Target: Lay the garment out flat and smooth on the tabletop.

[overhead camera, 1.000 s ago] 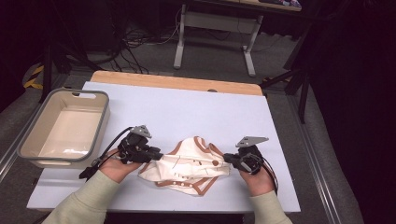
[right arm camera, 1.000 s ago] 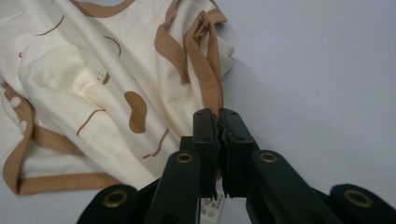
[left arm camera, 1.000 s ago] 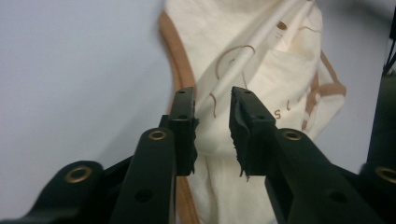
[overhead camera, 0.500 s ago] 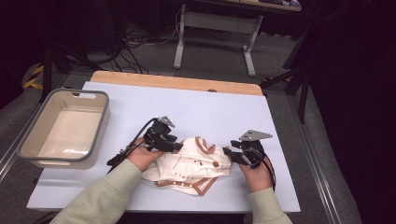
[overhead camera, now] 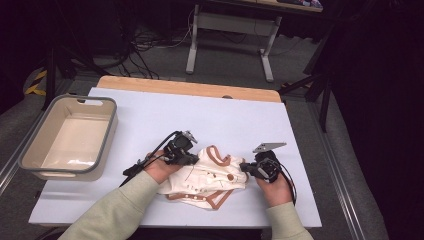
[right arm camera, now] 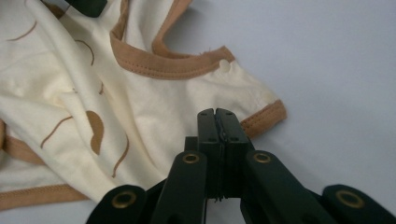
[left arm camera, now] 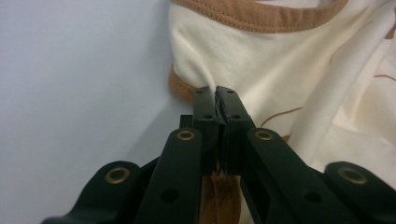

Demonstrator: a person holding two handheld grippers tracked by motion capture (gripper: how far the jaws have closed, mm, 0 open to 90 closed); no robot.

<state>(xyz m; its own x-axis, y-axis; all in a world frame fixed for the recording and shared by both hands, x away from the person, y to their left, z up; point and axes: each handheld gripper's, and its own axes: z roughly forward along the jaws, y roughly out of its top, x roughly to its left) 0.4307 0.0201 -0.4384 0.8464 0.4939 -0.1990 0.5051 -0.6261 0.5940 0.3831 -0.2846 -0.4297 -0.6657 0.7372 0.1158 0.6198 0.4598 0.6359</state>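
A cream baby garment [overhead camera: 210, 180] with brown trim lies crumpled on the white table [overhead camera: 200, 115] near the front edge. My left gripper [overhead camera: 196, 159] is at its upper left edge. Its jaws have just closed, and in the left gripper view they [left arm camera: 217, 91] pinch cream cloth [left arm camera: 261, 56] beside the brown hem. My right gripper [overhead camera: 243, 167] is at the garment's right edge. Its jaws have also just closed, and in the right gripper view they [right arm camera: 217, 114] nip the cloth [right arm camera: 70, 93] by the brown sleeve hem.
A beige bin with a grey rim [overhead camera: 60, 169] stands on the table's left side, with nothing in it. A wooden strip [overhead camera: 190, 87] runs along the table's far edge. Beyond it are a desk's legs and cables on the floor.
My left hand has moved right and farther up the table, from the garment's left side to its upper left edge. The right hand has stayed at the right edge.
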